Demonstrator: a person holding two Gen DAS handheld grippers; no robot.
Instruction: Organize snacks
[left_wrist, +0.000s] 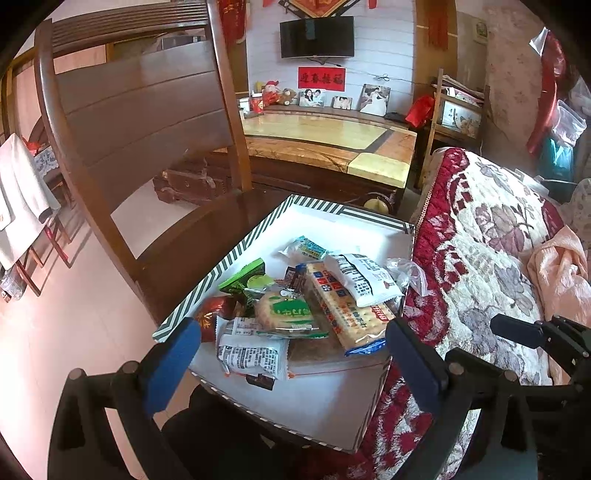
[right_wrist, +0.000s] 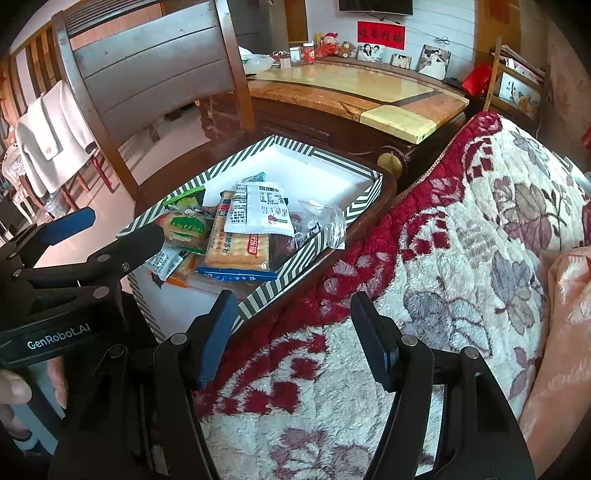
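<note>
While the left wrist camera looked down along its own fingers, the left tongs (left_wrist: 291, 343) stood wide, nothing between the blue pads, poised over the near end of the striped box (left_wrist: 236, 251). That box sat on the seat of a wooden chair (left_wrist: 140, 110), just beside a red and cream floral blanket (left_wrist: 480, 236). The snacks lay heaped inside it: a long cracker pack (left_wrist: 343, 306), a white printed packet (left_wrist: 362, 277) lying across the crackers, a round biscuit in a green wrapper (left_wrist: 288, 310), a green packet (left_wrist: 242, 277), a dark red packet (left_wrist: 212, 314) near the left wall, and another white printed packet (left_wrist: 251, 354) nearest the tongs. At the right edge, the right tongs (left_wrist: 517, 328) reached in over the blanket.

From the right wrist camera, the right tongs (right_wrist: 295, 339) also stood wide and empty, hovering above the floral blanket (right_wrist: 461, 221) just outside the box's striped wall (right_wrist: 280, 291). The left tongs (right_wrist: 118, 225) came in from the left, open, one finger (right_wrist: 140, 236) reaching over the box beside the round biscuit (right_wrist: 184, 229). The cracker pack (right_wrist: 240, 247) and white packet (right_wrist: 258, 214) lay in the middle of the box, a clear crumpled bag (right_wrist: 328, 221) spilling over its right wall. A person's fingers (right_wrist: 14, 391) gripped the left handle. A yellow-topped bench (right_wrist: 351, 88) stood behind.
</note>
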